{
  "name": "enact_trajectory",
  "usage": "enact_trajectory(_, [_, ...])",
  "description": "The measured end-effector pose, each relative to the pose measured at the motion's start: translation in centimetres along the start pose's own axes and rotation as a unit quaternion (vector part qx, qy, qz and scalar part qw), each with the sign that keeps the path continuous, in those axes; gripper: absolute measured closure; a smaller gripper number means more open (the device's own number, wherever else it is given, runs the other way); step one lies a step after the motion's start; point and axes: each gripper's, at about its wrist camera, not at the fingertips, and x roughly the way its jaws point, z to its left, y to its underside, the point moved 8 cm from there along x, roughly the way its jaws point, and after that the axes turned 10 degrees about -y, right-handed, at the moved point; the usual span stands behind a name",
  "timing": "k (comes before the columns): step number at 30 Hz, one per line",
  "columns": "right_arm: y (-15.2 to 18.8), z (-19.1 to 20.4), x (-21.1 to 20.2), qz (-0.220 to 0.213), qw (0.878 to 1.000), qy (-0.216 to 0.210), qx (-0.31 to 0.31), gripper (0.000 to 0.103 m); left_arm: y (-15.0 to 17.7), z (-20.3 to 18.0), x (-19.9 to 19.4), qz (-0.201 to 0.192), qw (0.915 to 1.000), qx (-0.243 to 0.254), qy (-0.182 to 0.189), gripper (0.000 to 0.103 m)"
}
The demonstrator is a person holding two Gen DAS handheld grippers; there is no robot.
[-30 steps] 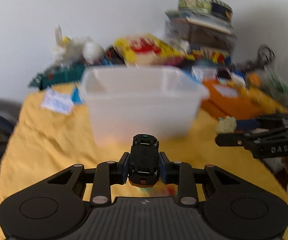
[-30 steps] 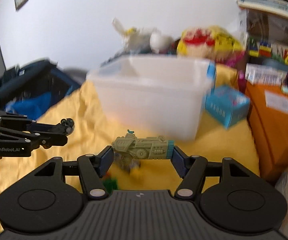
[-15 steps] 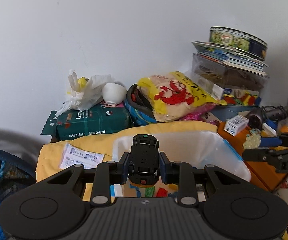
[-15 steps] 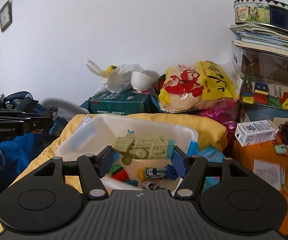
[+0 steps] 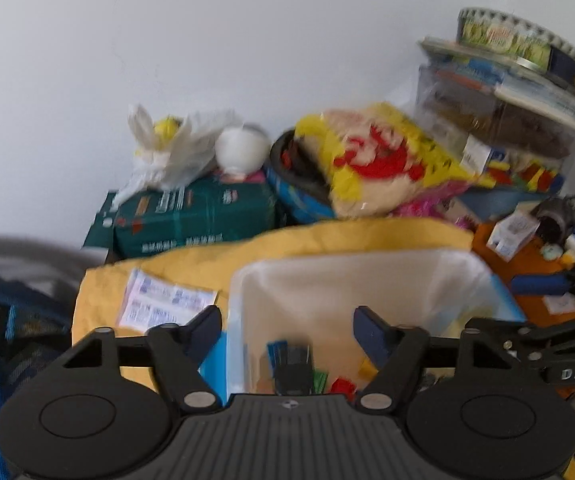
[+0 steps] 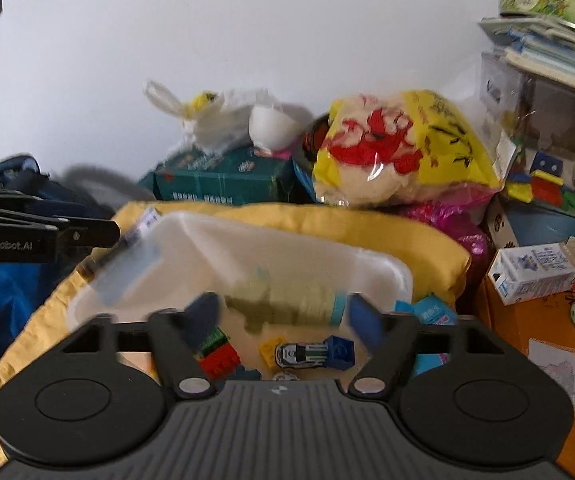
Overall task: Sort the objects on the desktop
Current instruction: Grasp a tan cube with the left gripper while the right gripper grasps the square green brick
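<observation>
A translucent white plastic bin (image 5: 367, 280) (image 6: 247, 248) stands on the yellow cloth under both grippers. My left gripper (image 5: 287, 324) is open above it; the black toy car (image 5: 292, 364) is blurred just below the fingers, inside the bin. My right gripper (image 6: 283, 316) is open too; the beige toy gun (image 6: 287, 300) is blurred between and below the fingers, loose over the bin. Bricks and a white toy car (image 6: 303, 354) lie on the bin's floor.
Behind the bin are a green box (image 5: 195, 212), a white plastic bag (image 5: 171, 152) and a yellow snack bag (image 6: 403, 148). A stack of boxes with a round tin (image 5: 519, 48) stands at the right. An orange surface with small boxes (image 6: 535, 276) lies to the right.
Both grippers have opened. The black car has dropped from the left gripper into the bin, and the toy gun is falling free of the right gripper.
</observation>
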Motion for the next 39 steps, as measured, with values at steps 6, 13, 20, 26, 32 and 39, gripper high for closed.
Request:
enact_trajectory(6, [1.4,0.5,-1.4,-0.007,1.000,-0.005,-0.010,0.019,3.4,0.3,-1.7,-0.014,0.9998,0.015,0.005,0.028])
enact_trajectory(13, [9.9,4.5,-5.2,-0.001,0.998,-0.040,-0.050,0.020,13.0,-0.7,-5.7,-0.006,0.9990,0.039,0.023,0.028])
enact_trajectory(20, [20.1,8.7,-3.3,0.087,0.991,-0.064,-0.079,0.030,21.9,-3.3,-6.5,0.054,0.9960,0.055,0.046,0.028])
enact_trajectory(26, [21.7,10.1,-2.0,0.104,0.988,-0.064,-0.095,0.038,24.3,-4.9,-5.8,0.065,0.9935,0.081,0.047,0.034])
enact_trajectory(32, [22.7,10.2,-1.4,0.104,0.987,-0.068,-0.104,0.043,24.6,-5.4,-4.5,0.065,0.9926,0.089,0.052,0.041])
enact_trajectory(39, [22.9,10.6,-0.4,0.114,0.981,-0.095,-0.121,0.069,24.6,-7.3,-4.0,0.054,0.9865,0.116,0.102,0.068])
